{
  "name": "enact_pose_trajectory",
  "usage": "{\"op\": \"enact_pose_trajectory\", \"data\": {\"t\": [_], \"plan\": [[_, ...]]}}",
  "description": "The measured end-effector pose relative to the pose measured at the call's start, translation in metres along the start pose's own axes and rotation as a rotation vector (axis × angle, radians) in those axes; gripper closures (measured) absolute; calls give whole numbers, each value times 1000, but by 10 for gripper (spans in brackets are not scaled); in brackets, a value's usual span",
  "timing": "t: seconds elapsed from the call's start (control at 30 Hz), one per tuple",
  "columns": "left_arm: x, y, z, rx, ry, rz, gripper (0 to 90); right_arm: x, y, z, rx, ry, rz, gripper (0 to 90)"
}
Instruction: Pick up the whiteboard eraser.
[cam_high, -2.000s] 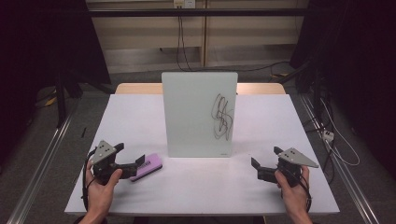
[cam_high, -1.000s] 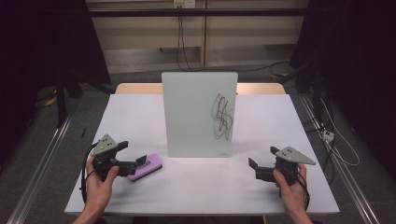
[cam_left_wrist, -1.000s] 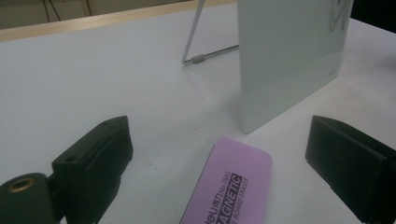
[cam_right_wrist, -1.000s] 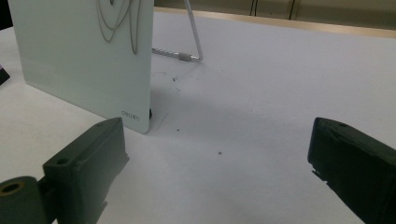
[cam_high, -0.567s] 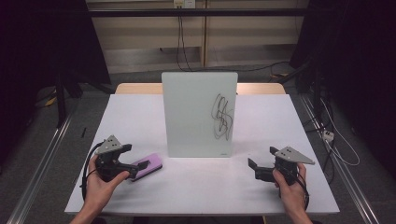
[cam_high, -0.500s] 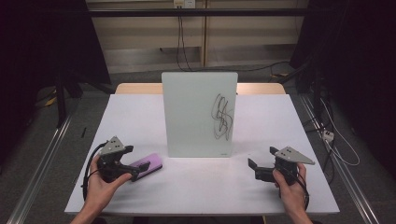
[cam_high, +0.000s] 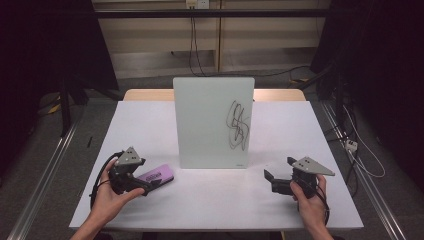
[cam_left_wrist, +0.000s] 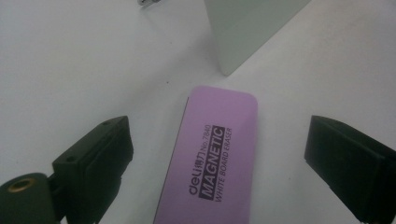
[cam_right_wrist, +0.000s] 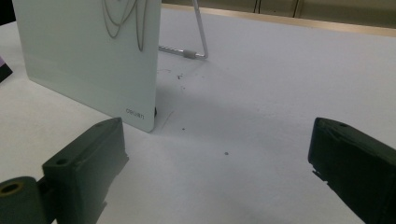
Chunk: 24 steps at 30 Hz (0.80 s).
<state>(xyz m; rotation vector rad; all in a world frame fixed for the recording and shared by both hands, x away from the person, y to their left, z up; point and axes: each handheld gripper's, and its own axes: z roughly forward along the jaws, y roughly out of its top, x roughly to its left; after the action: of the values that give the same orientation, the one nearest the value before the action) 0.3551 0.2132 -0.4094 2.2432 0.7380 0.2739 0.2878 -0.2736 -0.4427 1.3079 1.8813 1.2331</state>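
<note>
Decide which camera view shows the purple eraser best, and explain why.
The left gripper view: the eraser lies close between open jaws, its printed label readable. In the high view it is small and partly covered; the right gripper view catches a dark sliver at the left edge.

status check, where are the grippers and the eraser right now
Left gripper open, jaws either side of the purple eraser, not closed on it. Right gripper open over bare table. Whiteboard upright just beyond eraser.
</note>
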Motion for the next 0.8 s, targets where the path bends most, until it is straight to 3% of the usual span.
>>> {"op": "enact_pose_trajectory", "data": {"t": [0.1,0.13,0.27,0.4,0.53,0.57,0.7,0.8], "plan": [[2,5,0,23,-14,7,105,0,0,0,-1,2,1,40],[2,6,0,39,5,20,108,0,0,-1,-2,0,2,40],[1,11,6,85,-37,60,143,0,0,-1,0,1,0,40],[-2,11,12,133,-33,77,150,1,0,0,1,1,-4,40],[0,10,17,179,-60,87,174,1,0,0,3,4,-6,40],[0,10,17,179,-47,82,198,2,0,0,4,5,-5,40],[3,9,21,197,-72,75,224,1,0,0,3,10,-6,40],[3,8,22,210,-65,82,240,1,0,0,3,11,-3,40]]}}
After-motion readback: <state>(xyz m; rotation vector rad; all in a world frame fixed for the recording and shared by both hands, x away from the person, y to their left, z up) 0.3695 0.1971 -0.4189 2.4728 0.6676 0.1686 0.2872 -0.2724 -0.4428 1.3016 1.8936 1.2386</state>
